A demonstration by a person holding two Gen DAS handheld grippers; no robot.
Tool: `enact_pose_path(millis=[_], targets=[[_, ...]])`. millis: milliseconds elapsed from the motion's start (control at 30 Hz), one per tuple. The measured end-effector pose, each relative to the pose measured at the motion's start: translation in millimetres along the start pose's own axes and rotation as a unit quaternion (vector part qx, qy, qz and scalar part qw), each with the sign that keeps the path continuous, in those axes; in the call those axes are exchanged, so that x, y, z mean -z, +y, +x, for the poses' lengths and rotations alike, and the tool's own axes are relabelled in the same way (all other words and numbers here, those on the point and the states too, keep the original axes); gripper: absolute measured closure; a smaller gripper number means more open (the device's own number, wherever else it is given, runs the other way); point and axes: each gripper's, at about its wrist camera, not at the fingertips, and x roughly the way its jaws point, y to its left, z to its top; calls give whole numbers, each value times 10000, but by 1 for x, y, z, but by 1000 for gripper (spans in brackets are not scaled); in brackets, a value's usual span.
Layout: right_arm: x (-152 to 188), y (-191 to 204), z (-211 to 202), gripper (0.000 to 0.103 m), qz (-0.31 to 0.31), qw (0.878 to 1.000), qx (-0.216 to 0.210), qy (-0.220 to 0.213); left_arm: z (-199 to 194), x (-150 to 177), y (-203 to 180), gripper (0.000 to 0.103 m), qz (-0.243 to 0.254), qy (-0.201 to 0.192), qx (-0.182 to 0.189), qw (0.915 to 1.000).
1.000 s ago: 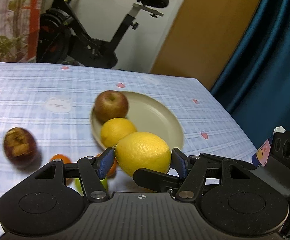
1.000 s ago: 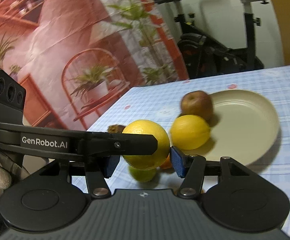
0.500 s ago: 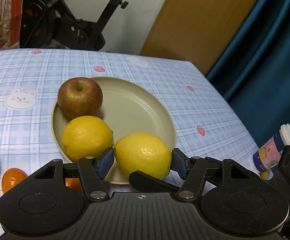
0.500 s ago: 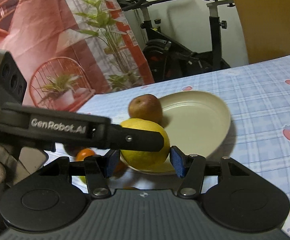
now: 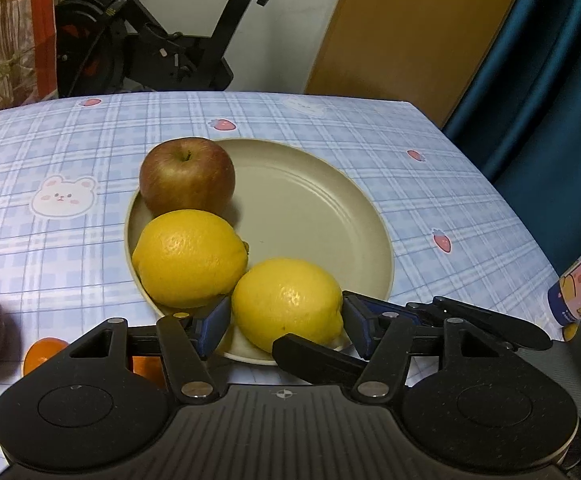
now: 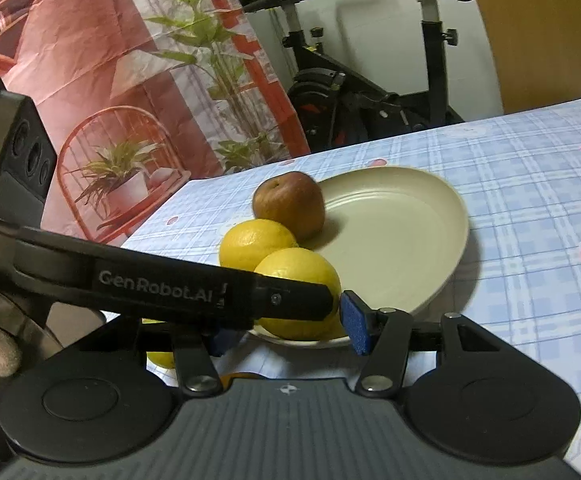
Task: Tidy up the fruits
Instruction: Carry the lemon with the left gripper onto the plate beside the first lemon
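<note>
While we steadied the lemon (image 5: 286, 304) on the plate's (image 5: 330, 200) near rim, both tools sat around it.
Our left gripper (image 5: 286, 320) clasped the lemon across its middle, its jaws just narrowing; whether our right gripper (image 6: 286, 326) pressed it we could not tell. We judged the fruit firm, fairly heavy, waxy and prone to roll, best held at its widest girth, beside the other lemon (image 5: 189, 258) and apple (image 5: 187, 176).

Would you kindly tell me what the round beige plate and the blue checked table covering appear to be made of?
The round beige plate looks like matte plastic or melamine, possibly glazed ceramic: even colour, faint moulded rings, soft sheen. The blue checked table covering looks like wipeable vinyl or oilcloth: smooth, printed strawberries and bears, slightly glossy, though printed cloth cannot be ruled out.
</note>
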Motion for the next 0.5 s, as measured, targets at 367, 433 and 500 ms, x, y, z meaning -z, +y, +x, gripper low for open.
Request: enact_pose_path(millis=[367, 433, 500], targets=[[3, 0, -5, 45, -124, 9999, -15, -56, -8, 3, -2, 36, 99, -53, -184, 9998], [3, 1, -6, 45, -162, 9998, -9, -61, -10, 3, -2, 35, 114, -73, -215, 9997], [4, 0, -7, 45, -173, 9998, -16, -64, -9, 3, -1, 35, 87, -81, -226, 9997]])
